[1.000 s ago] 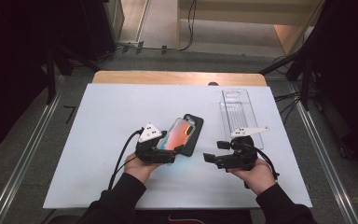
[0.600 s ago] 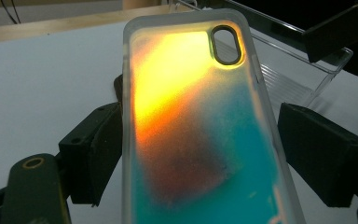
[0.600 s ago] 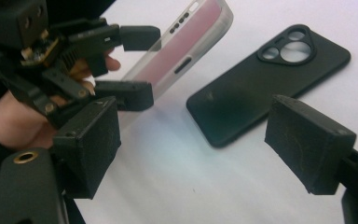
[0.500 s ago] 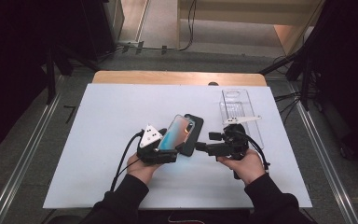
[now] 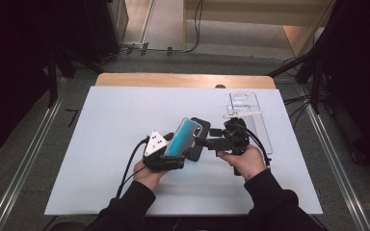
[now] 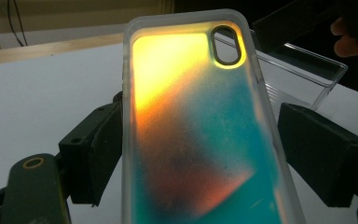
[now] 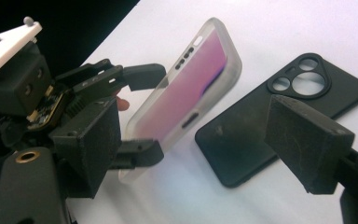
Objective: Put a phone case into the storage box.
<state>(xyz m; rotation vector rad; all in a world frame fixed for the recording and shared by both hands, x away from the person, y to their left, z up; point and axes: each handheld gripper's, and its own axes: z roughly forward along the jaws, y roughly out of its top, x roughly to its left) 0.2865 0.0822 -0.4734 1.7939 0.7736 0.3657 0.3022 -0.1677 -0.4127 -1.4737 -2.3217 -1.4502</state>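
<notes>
Left gripper [image 5: 173, 153] clamps the iridescent case [image 5: 183, 136] by its long edges, tilted above the table [image 5: 101, 144]. Right gripper [image 7: 191, 144] stands with jaws wide, holding nothing. Its view reveals the black phone [image 7: 279, 116] flat beneath; the left gripper view shows the clear tray [image 6: 307, 74] beyond.

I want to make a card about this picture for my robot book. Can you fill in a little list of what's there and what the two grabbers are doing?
Place: white table
Left gripper: holds the shiny phone case by its long edges, tilted up off the table
Shiny phone case: frosted rim, orange and teal colours
Right gripper: jaws open, holding nothing, close to the black phone
Black phone: lies flat, camera side up
Clear case: lies flat on the table beyond the right gripper
</notes>
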